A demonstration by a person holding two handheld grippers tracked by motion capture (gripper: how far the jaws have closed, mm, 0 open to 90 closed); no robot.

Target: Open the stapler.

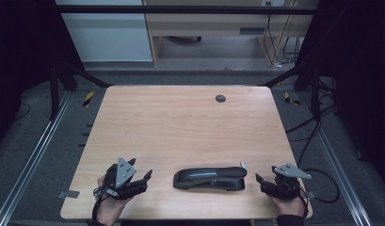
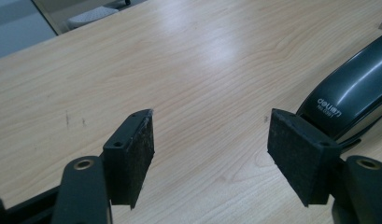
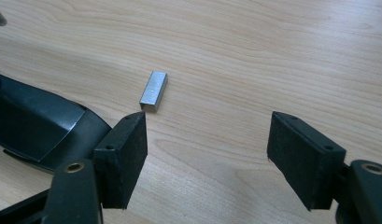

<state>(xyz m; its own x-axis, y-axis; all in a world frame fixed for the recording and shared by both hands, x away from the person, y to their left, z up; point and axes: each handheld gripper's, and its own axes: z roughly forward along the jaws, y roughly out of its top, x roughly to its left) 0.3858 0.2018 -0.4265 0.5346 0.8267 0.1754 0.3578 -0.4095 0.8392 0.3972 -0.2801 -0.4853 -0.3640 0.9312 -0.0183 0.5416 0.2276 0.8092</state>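
Observation:
A long black stapler [image 1: 210,178] lies flat near the front edge of the wooden table [image 1: 180,122], between my two grippers. A small silver block of staples [image 1: 243,165] rests on the wood just off the stapler's right end. My left gripper [image 1: 144,181] sits left of the stapler, open, with bare wood between its pads. In the left gripper view [image 2: 209,140] the stapler [image 2: 352,93] is just beyond the right pad. My right gripper [image 1: 261,184] stands open to the stapler's right. The right gripper view [image 3: 207,135] has the stapler [image 3: 34,126] at left and the staples [image 3: 154,91] ahead.
A round dark grommet hole [image 1: 220,98] sits near the table's far edge. Metal frame rails [image 1: 35,150] run along both sides of the table. Cables [image 1: 312,132] trail on the floor at right. A wooden desk [image 1: 204,28] stands beyond the table.

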